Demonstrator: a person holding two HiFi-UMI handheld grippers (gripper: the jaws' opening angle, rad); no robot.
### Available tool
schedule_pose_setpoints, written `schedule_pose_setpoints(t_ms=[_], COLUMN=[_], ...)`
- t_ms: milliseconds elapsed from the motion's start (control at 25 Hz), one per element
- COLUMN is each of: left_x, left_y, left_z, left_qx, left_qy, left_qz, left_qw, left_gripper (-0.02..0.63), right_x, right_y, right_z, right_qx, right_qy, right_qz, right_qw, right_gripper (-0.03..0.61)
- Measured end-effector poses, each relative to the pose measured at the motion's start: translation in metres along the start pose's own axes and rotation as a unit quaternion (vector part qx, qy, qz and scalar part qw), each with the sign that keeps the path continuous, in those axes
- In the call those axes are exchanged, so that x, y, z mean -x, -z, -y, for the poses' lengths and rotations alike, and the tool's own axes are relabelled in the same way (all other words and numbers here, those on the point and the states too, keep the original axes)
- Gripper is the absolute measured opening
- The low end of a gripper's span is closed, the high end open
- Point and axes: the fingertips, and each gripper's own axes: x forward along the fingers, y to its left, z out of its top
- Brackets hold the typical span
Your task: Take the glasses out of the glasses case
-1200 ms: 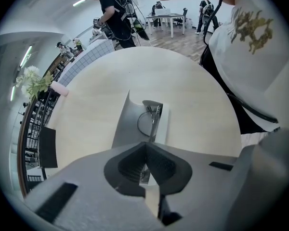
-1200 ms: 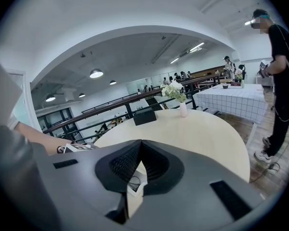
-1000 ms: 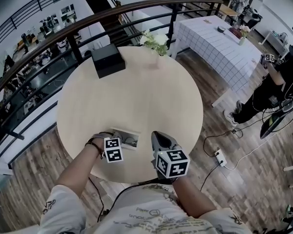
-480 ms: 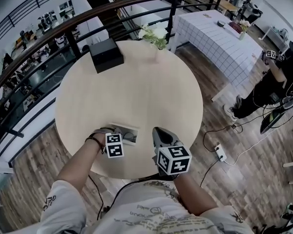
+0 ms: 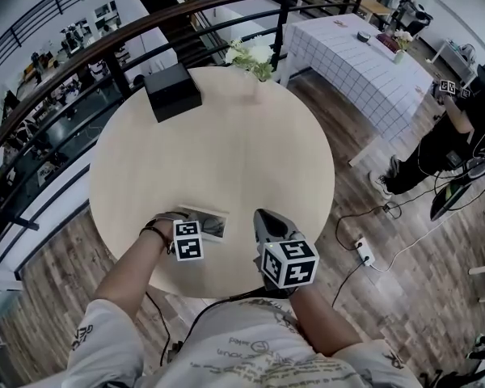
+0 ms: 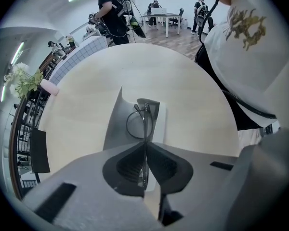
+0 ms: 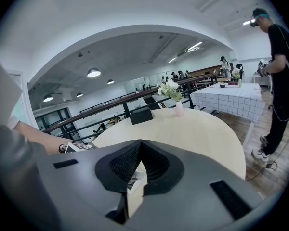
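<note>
An open glasses case (image 5: 206, 223) lies near the front edge of the round pale wood table (image 5: 226, 152). In the left gripper view its grey lid (image 6: 114, 126) stands up beside the white tray (image 6: 160, 121). Thin wire-framed glasses (image 6: 136, 121) sit over the case, and one slim part of the frame runs down between the jaws. My left gripper (image 6: 145, 147) is shut on the glasses, right at the case's near end (image 5: 192, 226). My right gripper (image 5: 263, 217) hovers just right of the case, shut with nothing in it (image 7: 140, 142).
A black box (image 5: 172, 91) and a small vase of white flowers (image 5: 253, 55) stand at the table's far side. A dark railing (image 5: 81, 59) curves behind it. A checked-cloth table (image 5: 360, 55), a person (image 5: 461, 128) and a floor power strip (image 5: 362, 253) are to the right.
Both grippers have stayed nearly where they were. The case shows slightly farther from the left gripper's cube, with the head view shifted a little.
</note>
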Motion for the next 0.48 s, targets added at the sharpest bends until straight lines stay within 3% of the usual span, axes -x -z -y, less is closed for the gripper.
schedule_pose_setpoints(t_ms=[240, 480], left_x=[0.003, 0.02], left_y=[0.0, -0.006], left_z=[-0.009, -0.017], left_qx=[-0.009, -0.019], left_qy=[-0.028, -0.058], left_qz=[-0.01, 0.006], left_qw=[0.9995, 0.9981], left_gripper=[0.026, 0.025], right_x=[-0.003, -0.003], right_y=[-0.001, -0.005], right_z=[0.002, -0.002], right_qx=[-0.002, -0.006], right_qy=[-0.004, -0.008], right_qz=[-0.001, 0.005], right_qw=[1.0, 1.0], right_gripper=[0.014, 0.014])
